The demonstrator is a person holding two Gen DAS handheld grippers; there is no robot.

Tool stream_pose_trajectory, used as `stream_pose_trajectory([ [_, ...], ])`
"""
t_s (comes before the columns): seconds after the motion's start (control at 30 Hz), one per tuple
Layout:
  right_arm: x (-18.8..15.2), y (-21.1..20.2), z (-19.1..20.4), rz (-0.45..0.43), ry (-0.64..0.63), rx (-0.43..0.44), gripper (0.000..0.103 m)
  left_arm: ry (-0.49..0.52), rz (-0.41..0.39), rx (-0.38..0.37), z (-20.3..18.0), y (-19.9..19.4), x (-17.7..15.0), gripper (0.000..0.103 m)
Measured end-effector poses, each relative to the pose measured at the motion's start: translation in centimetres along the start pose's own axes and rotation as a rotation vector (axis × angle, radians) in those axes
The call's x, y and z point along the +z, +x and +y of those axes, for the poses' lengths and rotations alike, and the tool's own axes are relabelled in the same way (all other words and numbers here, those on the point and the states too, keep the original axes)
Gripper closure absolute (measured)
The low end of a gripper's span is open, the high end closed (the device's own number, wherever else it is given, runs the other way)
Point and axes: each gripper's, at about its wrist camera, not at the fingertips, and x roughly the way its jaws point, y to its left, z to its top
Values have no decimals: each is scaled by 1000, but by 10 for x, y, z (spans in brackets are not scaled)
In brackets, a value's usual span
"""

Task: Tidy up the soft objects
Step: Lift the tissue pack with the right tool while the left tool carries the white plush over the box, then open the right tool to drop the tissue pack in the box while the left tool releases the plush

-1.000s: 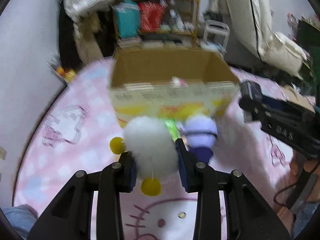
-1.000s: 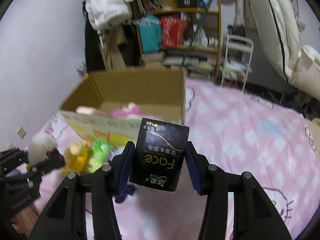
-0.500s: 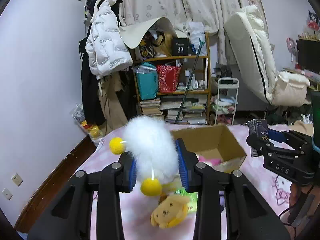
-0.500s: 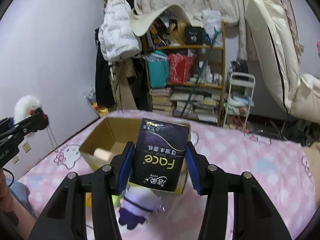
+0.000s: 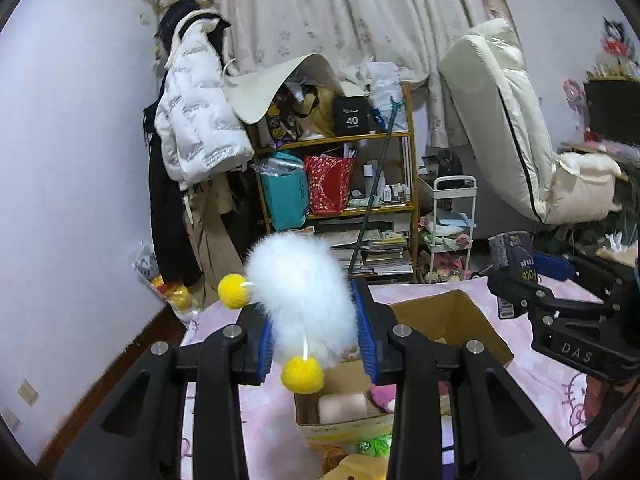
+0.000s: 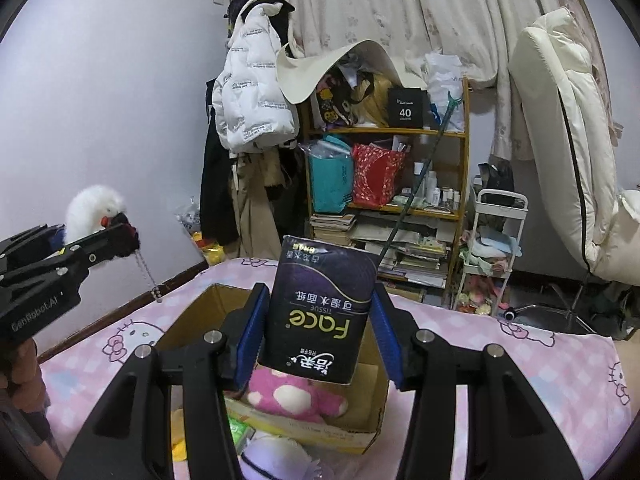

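Note:
My left gripper [image 5: 316, 336] is shut on a white fluffy plush [image 5: 300, 284] with yellow pom-poms, held in the air above the near left of an open cardboard box [image 5: 472, 320]. My right gripper [image 6: 318, 336] is shut on a dark tissue pack [image 6: 320, 312] above the same box [image 6: 188, 320]. A pink plush [image 6: 296, 396] lies inside the box. The left gripper with the white plush also shows at the left of the right wrist view [image 6: 96, 216]. The right gripper with the pack shows at the right of the left wrist view [image 5: 516, 276].
The box stands on a pink Hello Kitty sheet [image 6: 500, 360]. A purple plush [image 6: 276, 460], a green packet [image 5: 374, 446] and a yellow plush [image 5: 360, 468] lie in front of the box. A cluttered shelf [image 5: 340, 184], hanging coats [image 5: 196, 140] and a white cart [image 6: 496, 248] stand behind.
Both grippers have risen from low in front of the box to high above it, each still holding its object. The view now looks down into the box from farther back.

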Motion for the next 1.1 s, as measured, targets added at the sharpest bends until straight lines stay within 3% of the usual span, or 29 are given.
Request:
stream_pose_trajectory([
  [0.3,-16,26,-3,53,5,15,49,-22,65,-24,3,37,-21,69],
  [0.87,-45,69,-17,187,42,51,48,-73,281,-108,3,101,-58,67],
  [1.0,-44,70,-17,200,37,52,46,-83,308,-101,4,103,-63,53],
  [1.1,-43,68,-17,198,42,53,33,-89,313,-91,6,98,-61,49],
])
